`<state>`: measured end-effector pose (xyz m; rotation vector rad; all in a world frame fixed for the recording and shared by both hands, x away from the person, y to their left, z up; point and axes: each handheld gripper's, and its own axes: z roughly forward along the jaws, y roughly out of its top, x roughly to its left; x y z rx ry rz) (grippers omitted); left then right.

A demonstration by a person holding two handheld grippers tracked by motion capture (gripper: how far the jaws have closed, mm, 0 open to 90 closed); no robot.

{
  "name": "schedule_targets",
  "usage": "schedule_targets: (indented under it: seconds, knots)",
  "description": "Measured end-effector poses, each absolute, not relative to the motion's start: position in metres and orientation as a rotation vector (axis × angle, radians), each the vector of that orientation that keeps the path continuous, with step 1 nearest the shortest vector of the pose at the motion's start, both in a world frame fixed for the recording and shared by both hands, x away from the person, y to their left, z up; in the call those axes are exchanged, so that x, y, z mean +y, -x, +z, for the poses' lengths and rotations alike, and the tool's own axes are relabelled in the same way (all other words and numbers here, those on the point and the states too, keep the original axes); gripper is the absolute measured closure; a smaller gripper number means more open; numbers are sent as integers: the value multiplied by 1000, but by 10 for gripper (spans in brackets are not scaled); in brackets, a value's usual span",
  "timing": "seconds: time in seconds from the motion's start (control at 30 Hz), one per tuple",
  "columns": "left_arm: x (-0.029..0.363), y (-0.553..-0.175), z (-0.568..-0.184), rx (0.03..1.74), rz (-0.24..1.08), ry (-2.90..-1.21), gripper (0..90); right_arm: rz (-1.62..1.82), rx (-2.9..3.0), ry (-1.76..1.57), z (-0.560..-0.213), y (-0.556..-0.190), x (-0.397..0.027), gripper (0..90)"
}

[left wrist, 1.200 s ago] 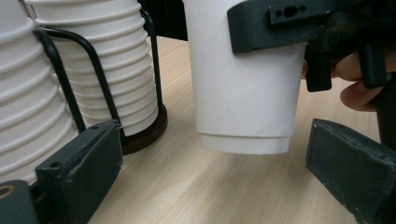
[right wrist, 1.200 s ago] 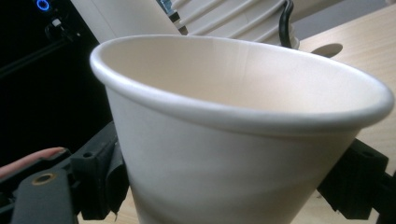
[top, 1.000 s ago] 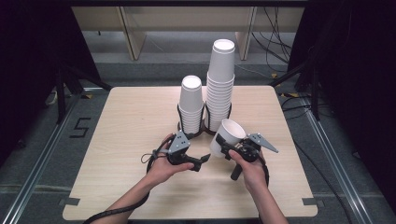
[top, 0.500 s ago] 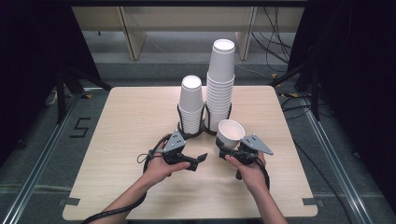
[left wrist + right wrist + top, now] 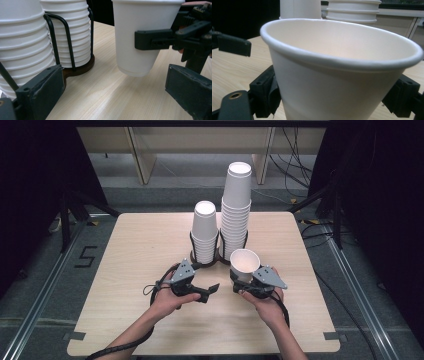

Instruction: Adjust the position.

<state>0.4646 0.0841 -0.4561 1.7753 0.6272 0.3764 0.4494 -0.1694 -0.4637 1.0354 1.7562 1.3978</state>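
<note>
**Over the counter: one cup in my right jaws**

Above the pale wooden counter [image 5: 130,270], just in front of the cup rack, my right hand-held gripper [image 5: 248,285] is clamped on a single white paper cup [image 5: 244,263], one black jaw pressed on each side of its wall. The cup stands upright, mouth up, its base lifted clear of the wood, as the left gripper view shows. My left hand-held gripper [image 5: 212,290] sits just beside it, jaws apart and holding nothing, pointing toward the cup. Behind both stands a black wire rack on a dark round base [image 5: 80,68] with two stacks of white cups: a shorter stack [image 5: 205,232] on the left and a taller stack [image 5: 236,210] on the right. No print or brand can be read on any cup. On the floor left of the counter a dark mark [image 5: 85,256] reads like a "5".
</note>
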Motion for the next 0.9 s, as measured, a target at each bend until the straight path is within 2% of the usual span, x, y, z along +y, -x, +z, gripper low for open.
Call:
schedule_targets:
  seconds: [0.9]
  knots:
    - [93,-465,-449,625,372,-1746,15,1363,1812,-876,-474,-439,-153,158]
